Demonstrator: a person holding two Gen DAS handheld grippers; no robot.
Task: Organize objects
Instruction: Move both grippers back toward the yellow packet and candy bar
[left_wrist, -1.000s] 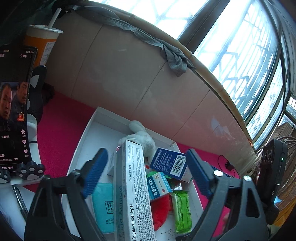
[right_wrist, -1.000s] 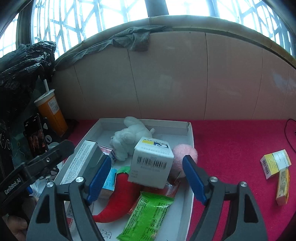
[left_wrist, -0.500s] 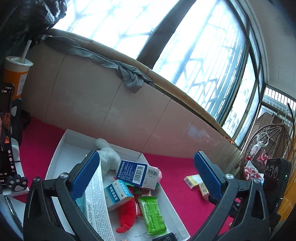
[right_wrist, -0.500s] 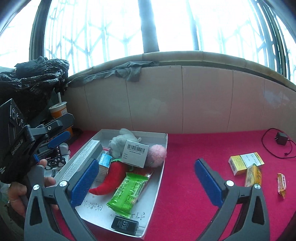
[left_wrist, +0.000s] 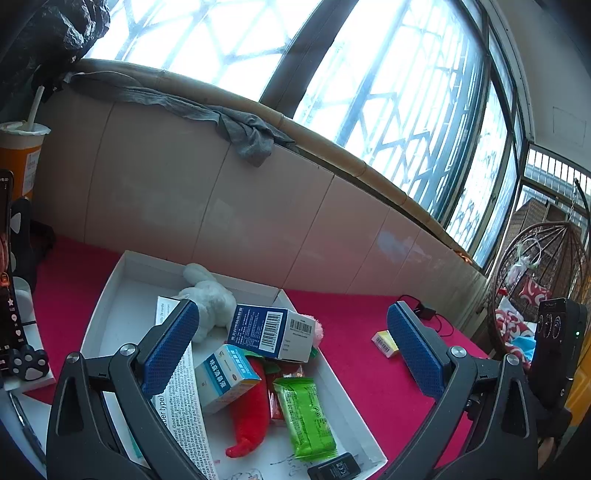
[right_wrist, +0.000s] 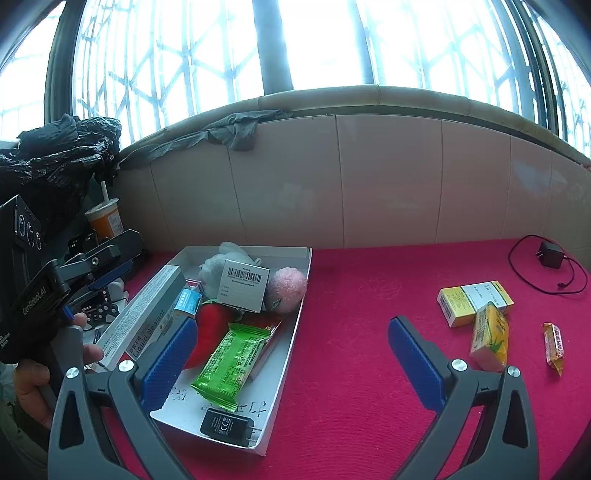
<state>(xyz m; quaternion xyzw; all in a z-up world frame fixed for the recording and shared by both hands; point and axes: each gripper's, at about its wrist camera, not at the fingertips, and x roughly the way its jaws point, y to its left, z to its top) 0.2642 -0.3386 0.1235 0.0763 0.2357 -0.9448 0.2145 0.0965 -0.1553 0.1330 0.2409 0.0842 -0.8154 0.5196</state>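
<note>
"Liquid Sealant" on the long grey box (right_wrist: 147, 317); "GenRobot.AI" on the left gripper's body (right_wrist: 35, 299)

So there's a tray (right_wrist: 295, 295) sitting on the mat (right_wrist: 351, 295), up against the tiled wall (right_wrist: 388, 177). Inside it, a plush toy (right_wrist: 218, 264) is at the back with a barcoded box (right_wrist: 243, 284) leaning in front of it and a fuzzy ball (right_wrist: 287, 290) just to the right. A long sealant box (right_wrist: 147, 317) runs along the left side, snack packet (right_wrist: 231, 360) in the middle, charger (right_wrist: 225, 424) at the near edge. Out right on the mat: another box (right_wrist: 474, 302), a carton (right_wrist: 489, 341) in front of it, and a candy bar (right_wrist: 554, 347) further right.
</note>
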